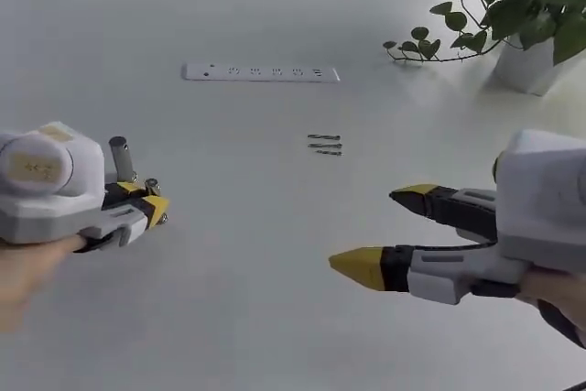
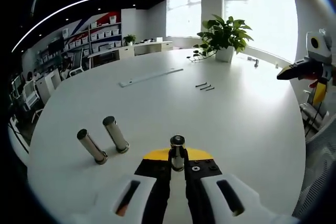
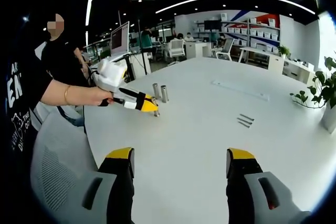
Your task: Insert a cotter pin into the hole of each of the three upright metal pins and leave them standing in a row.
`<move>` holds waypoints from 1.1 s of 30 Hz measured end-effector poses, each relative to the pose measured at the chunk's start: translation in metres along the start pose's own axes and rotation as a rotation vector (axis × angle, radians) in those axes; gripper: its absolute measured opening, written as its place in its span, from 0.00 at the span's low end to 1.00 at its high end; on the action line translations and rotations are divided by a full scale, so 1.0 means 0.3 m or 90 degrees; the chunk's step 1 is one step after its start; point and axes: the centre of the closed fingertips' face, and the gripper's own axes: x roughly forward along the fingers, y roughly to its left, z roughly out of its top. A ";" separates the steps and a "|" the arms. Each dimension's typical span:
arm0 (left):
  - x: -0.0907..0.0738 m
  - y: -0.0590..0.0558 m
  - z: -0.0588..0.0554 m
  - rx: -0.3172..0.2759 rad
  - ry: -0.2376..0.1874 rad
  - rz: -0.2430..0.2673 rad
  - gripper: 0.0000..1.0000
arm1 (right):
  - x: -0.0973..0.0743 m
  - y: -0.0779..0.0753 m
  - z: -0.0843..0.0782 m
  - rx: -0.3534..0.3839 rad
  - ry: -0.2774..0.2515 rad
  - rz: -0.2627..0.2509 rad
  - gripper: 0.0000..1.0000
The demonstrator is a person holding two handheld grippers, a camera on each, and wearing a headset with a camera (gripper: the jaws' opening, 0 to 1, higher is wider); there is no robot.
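We clamp our left gripper (image 2: 177, 159) around one upright metal pin (image 2: 177, 145) (cotter pins (image 1: 325, 145) lie well apart), while our right gripper (image 3: 181, 157) has its jaws spread.

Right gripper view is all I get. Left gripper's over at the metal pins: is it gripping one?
Observer: Yes. In the left gripper view the left gripper is shut on one upright metal pin.
Operator: Gripped where on it?
Observer: Low down. The pin's top stands clear above the fingers, and the head view shows the same.
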 end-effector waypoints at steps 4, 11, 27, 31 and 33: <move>0.010 -0.045 0.007 -0.006 -0.004 0.000 0.07 | -0.001 -0.002 -0.005 -0.001 0.002 0.000 0.69; 0.033 -0.121 0.000 0.000 0.000 -0.013 0.07 | -0.001 -0.001 -0.008 -0.001 0.002 0.003 0.69; 0.068 -0.198 -0.018 0.000 0.000 -0.015 0.07 | -0.008 -0.006 -0.023 0.004 0.003 0.001 0.69; 0.071 -0.201 -0.017 0.011 -0.004 -0.016 0.07 | -0.009 -0.009 -0.026 0.005 0.005 -0.001 0.69; 0.072 -0.204 -0.016 0.010 -0.005 -0.020 0.07 | -0.008 -0.008 -0.027 0.005 0.005 0.000 0.69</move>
